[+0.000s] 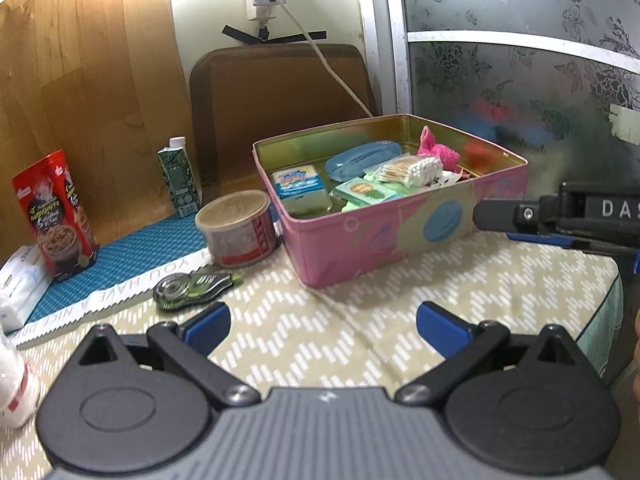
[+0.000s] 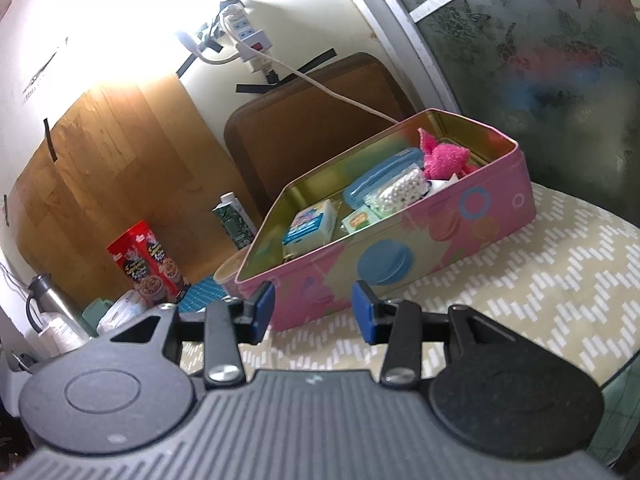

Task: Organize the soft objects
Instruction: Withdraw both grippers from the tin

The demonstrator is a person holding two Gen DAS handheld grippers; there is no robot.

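Observation:
A pink tin box (image 1: 400,236) (image 2: 420,256) stands open on the patterned cloth. Inside lie a fluffy pink cloth (image 1: 438,150) (image 2: 444,156), a bag of cotton swabs (image 1: 412,170) (image 2: 400,192), a blue case (image 1: 360,160) (image 2: 380,180), a small tissue packet (image 1: 298,184) (image 2: 310,226) and green packets (image 1: 364,192). My left gripper (image 1: 324,324) hangs open in front of the tin, with only the cloth between its blue pads. My right gripper (image 2: 314,310) is open close to the tin's near wall and holds nothing. One of its fingers (image 1: 500,214) shows in the left wrist view beside the tin's right end.
Left of the tin stand a round can (image 1: 236,228), a green carton (image 1: 180,180) and a red cereal box (image 1: 56,212) on a blue mat. A correction tape (image 1: 192,286) lies near the left finger. A white tissue pack (image 1: 20,288) sits far left; a brown cushion (image 1: 280,108) leans behind.

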